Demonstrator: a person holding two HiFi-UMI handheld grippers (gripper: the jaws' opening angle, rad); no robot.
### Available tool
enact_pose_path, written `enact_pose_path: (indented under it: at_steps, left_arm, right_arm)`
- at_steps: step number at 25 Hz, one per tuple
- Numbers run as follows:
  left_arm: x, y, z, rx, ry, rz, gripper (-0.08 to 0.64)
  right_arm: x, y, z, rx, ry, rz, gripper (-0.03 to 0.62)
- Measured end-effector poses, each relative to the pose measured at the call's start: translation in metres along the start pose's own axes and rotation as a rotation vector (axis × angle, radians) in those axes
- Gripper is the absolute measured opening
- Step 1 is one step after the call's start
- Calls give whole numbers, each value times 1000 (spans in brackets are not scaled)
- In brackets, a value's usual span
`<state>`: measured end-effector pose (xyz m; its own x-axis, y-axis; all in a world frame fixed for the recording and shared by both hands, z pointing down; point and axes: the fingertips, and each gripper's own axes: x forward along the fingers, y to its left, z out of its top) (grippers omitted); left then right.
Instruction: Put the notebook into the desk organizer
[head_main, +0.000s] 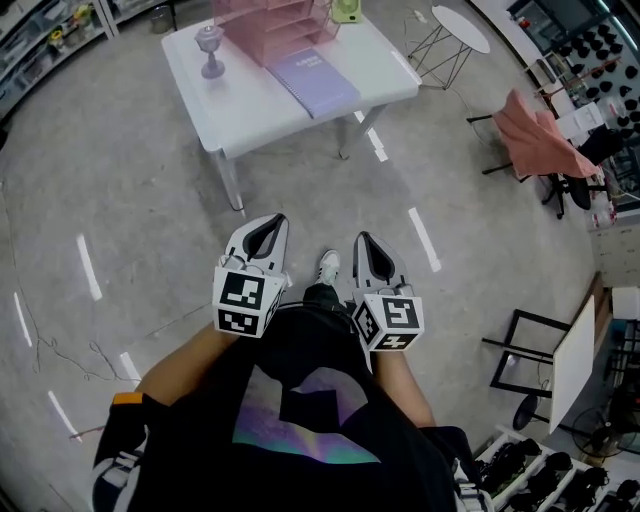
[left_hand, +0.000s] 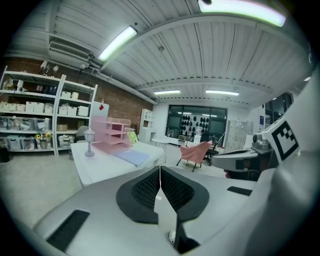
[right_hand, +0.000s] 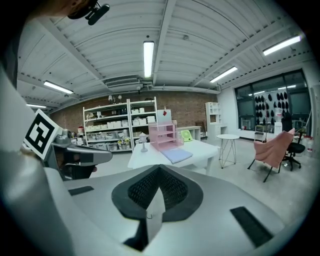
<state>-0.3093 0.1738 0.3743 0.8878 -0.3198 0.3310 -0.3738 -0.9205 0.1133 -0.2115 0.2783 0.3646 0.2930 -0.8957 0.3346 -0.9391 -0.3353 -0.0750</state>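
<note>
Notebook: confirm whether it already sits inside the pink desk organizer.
No, the notebook lies flat on the white table, outside the pink desk organizer, as the head view shows.

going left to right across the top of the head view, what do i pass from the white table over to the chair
small lamp-shaped ornament → purple notebook → round side table → chair draped in pink cloth
</note>
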Motion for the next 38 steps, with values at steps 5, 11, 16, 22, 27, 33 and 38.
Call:
enact_pose_path:
  at_steps: [5,11,16,22,27,33,38]
  left_arm:
    - [39,21,14,-17,7,42,11]
    - [102,35,36,-74,41,107,40]
    - [156,42,57,-142,53,183,87]
    - [215,52,57,-253,103,250,131]
    - [247,64,50,-369,127,303,163]
    - [274,73,39,-491,147,333,179]
    - [289,81,20,-622,177,321,196]
  right_arm:
    - [50,-29,15,-9,-6,24,15]
    - [116,-72,42,-36,8,103,17]
    - [164,-110,59,-76,33,193,17]
    - [217,-150,79,-111,38,291,17]
    - [245,-172,84,-131,44,359,17]
    - [274,-193,89,-177,46,414,17]
    - [294,-198,90,-221,53,439,17]
